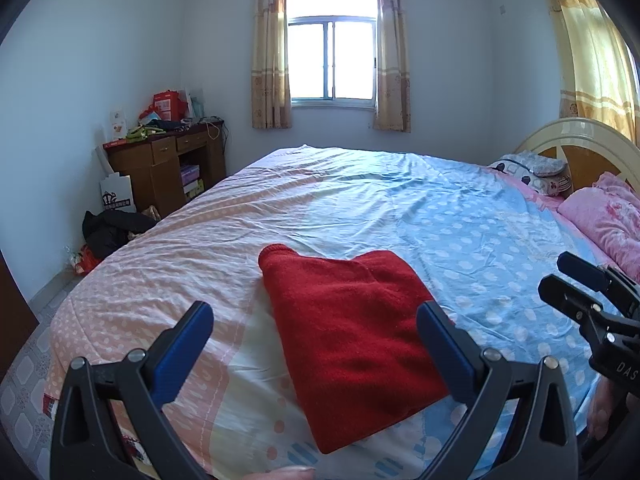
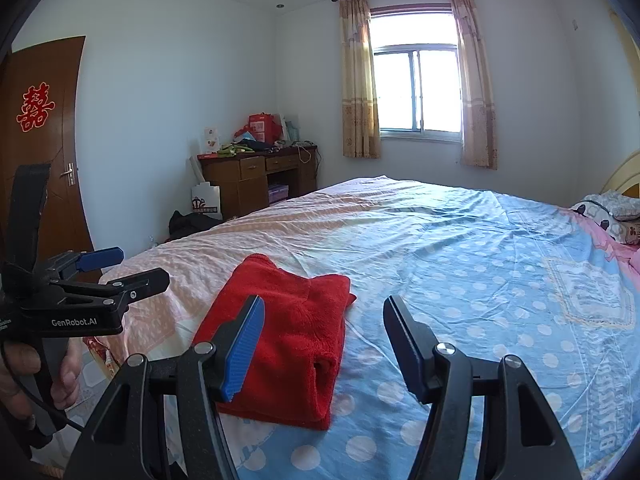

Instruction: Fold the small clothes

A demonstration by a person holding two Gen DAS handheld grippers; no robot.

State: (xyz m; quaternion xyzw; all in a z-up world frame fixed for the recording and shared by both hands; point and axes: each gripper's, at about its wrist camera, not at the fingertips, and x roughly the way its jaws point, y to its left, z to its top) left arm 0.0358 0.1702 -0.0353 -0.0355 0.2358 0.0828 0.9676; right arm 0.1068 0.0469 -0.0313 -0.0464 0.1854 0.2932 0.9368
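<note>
Garment: folded red knitted sweater (image 1: 352, 344) lay flat near bed's front edge | left gripper (image 1: 316, 320) and right gripper (image 2: 324, 316) gaped empty above it | advice: press creases square (looked nearly finished).

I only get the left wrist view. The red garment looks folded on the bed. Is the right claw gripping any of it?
Observer: No. The right claw is open with nothing between its pads; the red garment lies flat on the bed.
Operator: And the left claw, seen from outside?
Observer: Open too, held in the air left of the red garment, not touching it.
Operator: Is the fold tidy?
Observer: Mostly; a small gap shows between layers at its near right edge.
</note>
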